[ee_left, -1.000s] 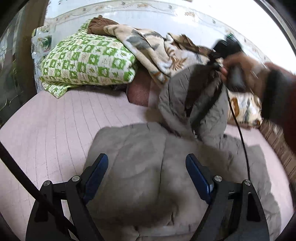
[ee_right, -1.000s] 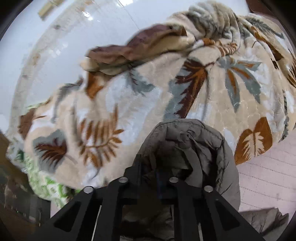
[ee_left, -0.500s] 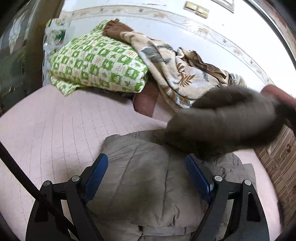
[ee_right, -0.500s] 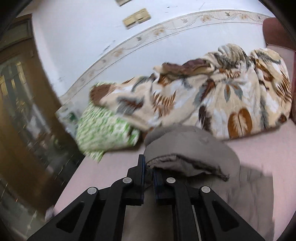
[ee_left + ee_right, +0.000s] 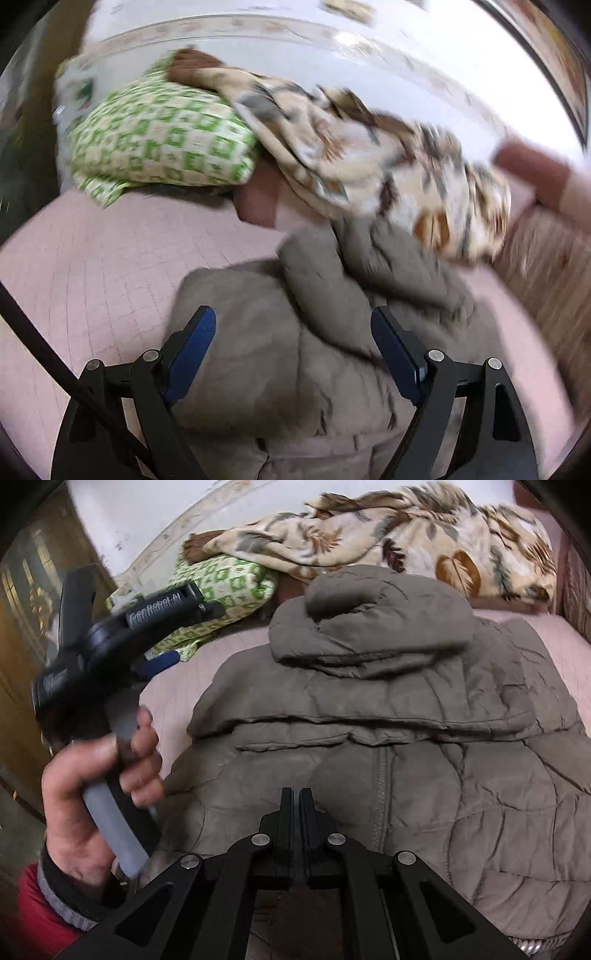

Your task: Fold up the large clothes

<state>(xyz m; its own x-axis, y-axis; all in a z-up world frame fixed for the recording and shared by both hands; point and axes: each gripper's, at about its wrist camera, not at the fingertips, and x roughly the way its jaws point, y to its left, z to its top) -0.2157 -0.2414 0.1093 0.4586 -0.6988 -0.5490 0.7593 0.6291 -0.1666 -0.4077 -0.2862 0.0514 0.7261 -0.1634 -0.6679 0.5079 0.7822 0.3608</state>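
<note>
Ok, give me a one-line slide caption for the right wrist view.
Right tool shut and empty above the grey-brown puffer jacket on the bed, a hand holding the left tool beside it.

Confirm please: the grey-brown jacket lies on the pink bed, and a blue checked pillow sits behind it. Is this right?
Not quite. The pillow is green checked, not blue, as the right wrist view shows. The grey-brown jacket does lie on the pink bed, with the pillow behind it.
</note>
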